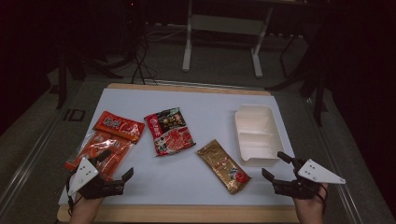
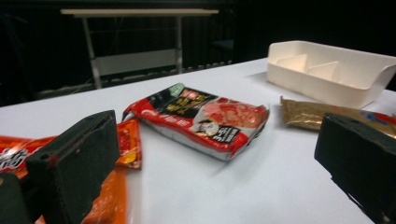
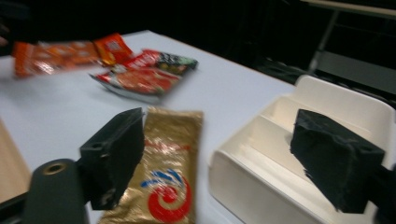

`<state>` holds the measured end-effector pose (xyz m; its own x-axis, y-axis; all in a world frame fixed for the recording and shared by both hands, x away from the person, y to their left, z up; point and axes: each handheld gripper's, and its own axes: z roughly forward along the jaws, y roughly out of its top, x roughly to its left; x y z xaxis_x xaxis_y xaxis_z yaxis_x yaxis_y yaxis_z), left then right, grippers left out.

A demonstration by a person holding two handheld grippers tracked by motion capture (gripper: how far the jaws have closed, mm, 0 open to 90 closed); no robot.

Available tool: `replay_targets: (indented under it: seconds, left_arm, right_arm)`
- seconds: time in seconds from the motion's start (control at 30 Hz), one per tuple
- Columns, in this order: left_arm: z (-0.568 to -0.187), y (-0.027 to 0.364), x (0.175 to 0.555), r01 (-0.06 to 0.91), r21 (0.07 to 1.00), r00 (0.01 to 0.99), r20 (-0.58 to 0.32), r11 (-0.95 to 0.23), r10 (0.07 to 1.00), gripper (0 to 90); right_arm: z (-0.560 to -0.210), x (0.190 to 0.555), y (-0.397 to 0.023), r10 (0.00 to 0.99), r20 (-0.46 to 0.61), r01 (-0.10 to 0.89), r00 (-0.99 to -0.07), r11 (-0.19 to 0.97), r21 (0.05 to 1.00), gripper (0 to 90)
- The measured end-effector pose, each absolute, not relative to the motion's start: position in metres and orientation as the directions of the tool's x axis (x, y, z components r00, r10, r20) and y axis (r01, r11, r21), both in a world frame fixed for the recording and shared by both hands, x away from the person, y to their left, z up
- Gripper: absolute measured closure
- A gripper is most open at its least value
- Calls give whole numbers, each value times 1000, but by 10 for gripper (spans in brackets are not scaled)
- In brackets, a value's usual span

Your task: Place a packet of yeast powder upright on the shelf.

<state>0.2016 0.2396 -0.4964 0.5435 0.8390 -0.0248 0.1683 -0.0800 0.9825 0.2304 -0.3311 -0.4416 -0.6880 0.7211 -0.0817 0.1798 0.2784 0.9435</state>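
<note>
On near left edge of table (image 1: pixel 187 100), left gripper (image 1: pixel 113 169) sits w/ jaws apart, nothing between, touching orange pack (image 1: pixel 100 148). Near right, right gripper (image 1: pixel 276 166) also spread wide, empty, betw. gold packet (image 1: pixel 222 165) and white tray (image 1: pixel 254 133); red pack (image 1: pixel 169 131) lies mid-table.

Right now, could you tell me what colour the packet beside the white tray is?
Gold, with a red and blue swirl; the packet shows best in the right gripper view.
</note>
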Motion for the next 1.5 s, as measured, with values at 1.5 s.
replay_targets:
  seconds: [1.5]
  left_arm:
    - [-491, 228, 200, 212, 976, 584, -82, -54, 808, 16]
  right_arm:
    - [-409, 287, -283, 552, 46, 322, -832, 415, 851, 106]
